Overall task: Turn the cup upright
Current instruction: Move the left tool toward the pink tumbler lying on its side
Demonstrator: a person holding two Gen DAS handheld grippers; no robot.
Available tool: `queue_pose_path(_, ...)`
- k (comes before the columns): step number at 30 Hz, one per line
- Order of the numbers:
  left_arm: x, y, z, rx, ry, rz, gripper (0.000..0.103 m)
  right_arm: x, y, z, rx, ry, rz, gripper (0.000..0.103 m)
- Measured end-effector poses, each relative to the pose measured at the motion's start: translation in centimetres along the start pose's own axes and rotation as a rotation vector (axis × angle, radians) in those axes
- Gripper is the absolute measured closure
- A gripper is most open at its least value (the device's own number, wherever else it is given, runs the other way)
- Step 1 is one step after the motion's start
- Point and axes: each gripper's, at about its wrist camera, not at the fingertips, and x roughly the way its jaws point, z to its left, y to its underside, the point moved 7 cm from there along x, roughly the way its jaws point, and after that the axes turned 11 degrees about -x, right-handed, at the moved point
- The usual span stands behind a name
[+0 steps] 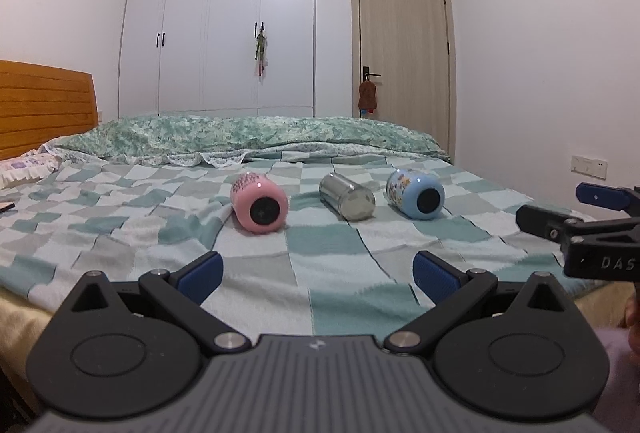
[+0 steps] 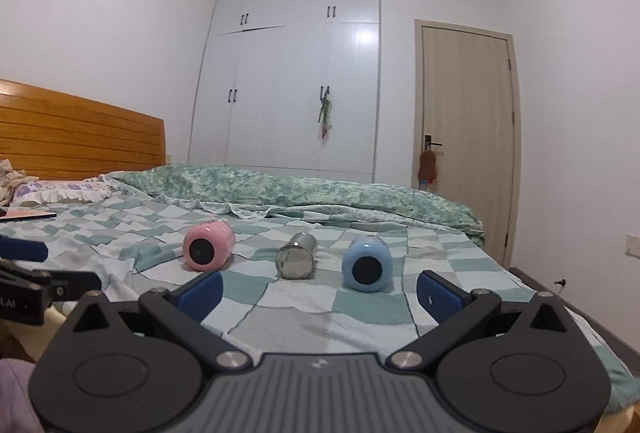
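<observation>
Three cups lie on their sides on the checked bed cover, bases toward me: a pink cup point(image 1: 260, 208) point(image 2: 208, 246) at left, a steel cup point(image 1: 347, 196) point(image 2: 297, 260) in the middle, and a blue cup point(image 1: 416, 194) point(image 2: 367, 264) at right. My left gripper point(image 1: 318, 275) is open and empty, held short of the cups near the bed's front edge. My right gripper point(image 2: 319, 293) is open and empty, also short of the cups, nearest the blue and steel ones. Each gripper shows at the edge of the other's view.
The bed point(image 1: 332, 245) has a rolled green floral quilt point(image 1: 248, 133) behind the cups and a wooden headboard point(image 1: 44, 105) at left. A pillow point(image 2: 60, 191) and a flat dark object point(image 2: 28, 215) lie at far left. White wardrobe point(image 1: 220, 25) and door point(image 1: 404, 45) stand behind.
</observation>
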Motion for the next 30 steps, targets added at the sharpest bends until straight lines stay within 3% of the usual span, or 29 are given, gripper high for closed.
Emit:
queue_pose_path(6, 3.1, -3.0, 0.4, 0.011, -0.015, 0.000, 0.000, 4.2, -2.0, 0.0, 0.002, -0.046, 0.013, 0.000)
queue_pose_path(20, 12.4, -8.7, 2.7, 0.012, -0.069, 0.082, 0.000, 16.0, -5.6, 0.6, -0.044, -0.159, 0.050, 0.000)
queue_pose_path(30, 20.3, -10.5, 5.0, -0.013, -0.122, 0.171, 0.000, 25.3, -6.4, 1.3, -0.090, -0.240, 0.132, 0.000)
